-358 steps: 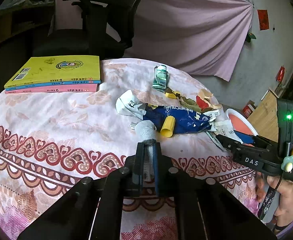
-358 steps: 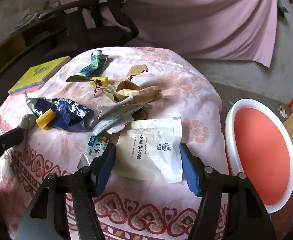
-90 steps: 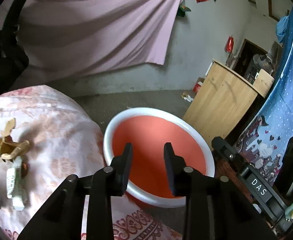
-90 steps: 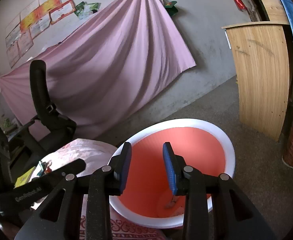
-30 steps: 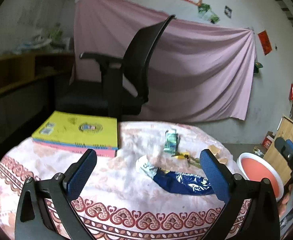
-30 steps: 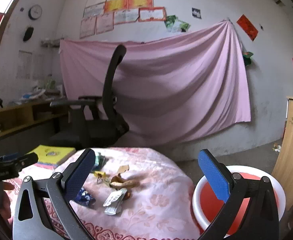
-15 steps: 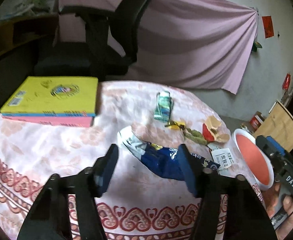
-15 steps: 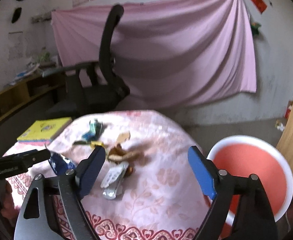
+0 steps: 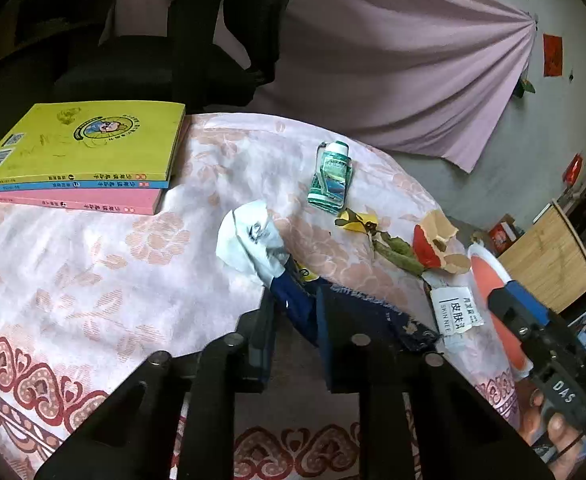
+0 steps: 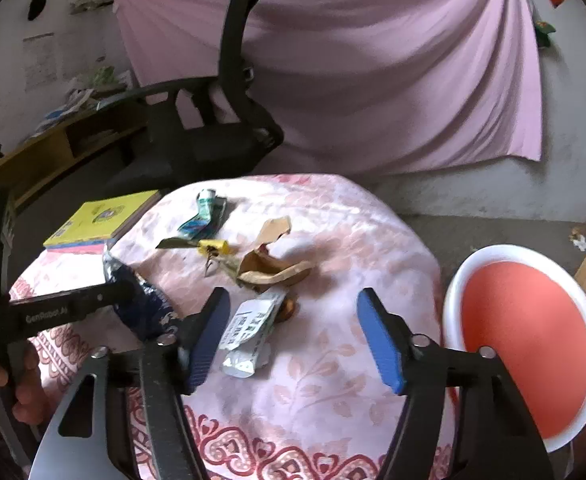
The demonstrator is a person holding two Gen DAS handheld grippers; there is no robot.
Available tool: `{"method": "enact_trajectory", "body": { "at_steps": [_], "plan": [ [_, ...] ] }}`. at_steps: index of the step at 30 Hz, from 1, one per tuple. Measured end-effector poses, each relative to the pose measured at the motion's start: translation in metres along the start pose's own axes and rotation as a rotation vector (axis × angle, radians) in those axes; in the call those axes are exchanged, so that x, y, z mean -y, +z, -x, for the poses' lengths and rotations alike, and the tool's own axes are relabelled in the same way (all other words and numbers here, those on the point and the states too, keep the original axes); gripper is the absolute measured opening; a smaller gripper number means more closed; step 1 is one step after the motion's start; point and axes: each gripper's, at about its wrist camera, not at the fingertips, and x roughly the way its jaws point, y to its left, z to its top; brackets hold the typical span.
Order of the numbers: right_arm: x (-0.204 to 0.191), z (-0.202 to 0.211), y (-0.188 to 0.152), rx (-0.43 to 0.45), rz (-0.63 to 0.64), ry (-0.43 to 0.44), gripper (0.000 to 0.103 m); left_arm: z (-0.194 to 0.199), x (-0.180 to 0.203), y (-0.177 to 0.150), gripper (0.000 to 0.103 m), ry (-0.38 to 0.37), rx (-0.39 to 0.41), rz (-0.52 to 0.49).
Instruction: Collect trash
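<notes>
A crumpled blue and white wrapper (image 9: pixel 261 248) lies mid-table; its blue part (image 10: pixel 145 304) also shows in the right wrist view. My left gripper (image 9: pixel 293 320) straddles its blue end, jaws narrowed around it, with gaps still visible. My right gripper (image 10: pixel 293 332) is wide open above the table, over a white sachet (image 10: pixel 249 332). Brown paper scraps (image 10: pixel 273 268), a yellow bit with a dry leaf (image 10: pixel 213 246) and a squashed green tube (image 10: pixel 207 210) lie further back. The red basin with white rim (image 10: pixel 533 328) stands to the right, beside the table.
Yellow and pink books (image 9: pixel 81 152) are stacked at the table's far left. A black office chair (image 10: pixel 213 136) stands behind the table, before a pink curtain. A wooden cabinet (image 9: pixel 553 256) stands to the right past the basin. The round table has a floral cloth (image 9: pixel 93 264).
Both grippers came down from a high view toward the table. The left gripper's jaws narrowed from wide open around the blue wrapper. The right gripper narrowed a little and lowered over the sachet.
</notes>
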Motion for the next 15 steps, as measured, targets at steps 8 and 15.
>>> {"method": "enact_trajectory", "body": {
  "at_steps": [8,15],
  "plan": [
    [-0.012,-0.015,-0.003,-0.085,0.044,0.045,0.041,0.02,-0.005,-0.002,0.009,-0.006,0.056,0.008],
    [-0.022,-0.019,-0.005,-0.108,0.083,0.078,0.024,0.035,0.0,-0.009,0.008,0.006,0.092,-0.035]
  ]
}}
